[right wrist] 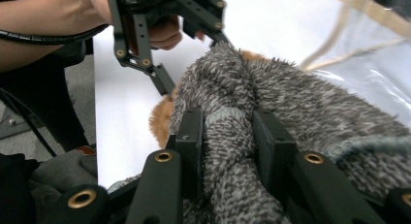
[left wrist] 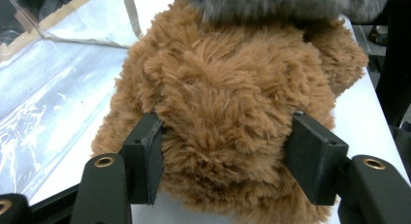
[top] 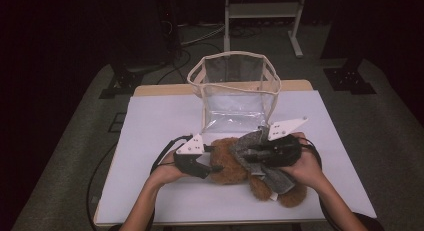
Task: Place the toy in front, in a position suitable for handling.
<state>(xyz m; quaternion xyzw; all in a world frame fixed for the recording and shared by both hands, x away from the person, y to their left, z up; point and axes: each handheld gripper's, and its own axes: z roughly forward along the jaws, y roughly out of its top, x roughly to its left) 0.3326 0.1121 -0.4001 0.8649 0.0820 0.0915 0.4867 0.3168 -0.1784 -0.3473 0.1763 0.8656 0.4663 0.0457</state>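
We see a brown plush bear (top: pixel 235 163) lying on the white surface (top: pixel 165 121), near the person's edge, with a grey knitted garment (top: pixel 267 166) wrapped over its right part. In the high view the toy sits between the two hands, just in front of a clear plastic bag (top: pixel 235 88) with cream trim that stands open and upright at the far middle of the surface.

Left gripper (top: pixel 212 166): comes in from the left, jaws level, reaching around the bear's rounded brown end. In the left gripper view the bear (left wrist: pixel 223 103) bulges between the two black jaws and the fur presses against both pads; we note the jaws pinching the plush.

Right gripper (top: pixel 245 153): lies across the top of the toy from the right, held by the right hand (top: pixel 305 166). In the right gripper view its jaws are pressed onto a bunched fold of the grey garment (right wrist: pixel 228 136), with the fabric squeezed between the pads. A patch of brown fur (right wrist: pixel 162 120) shows below the grey knit, and the left gripper (right wrist: pixel 167 86) appears beyond it.

Writing: we find no brand, label or readable text on the bear, the garment, the bag or the grippers. The grey three-cornered plates on the grippers carry only small holes.
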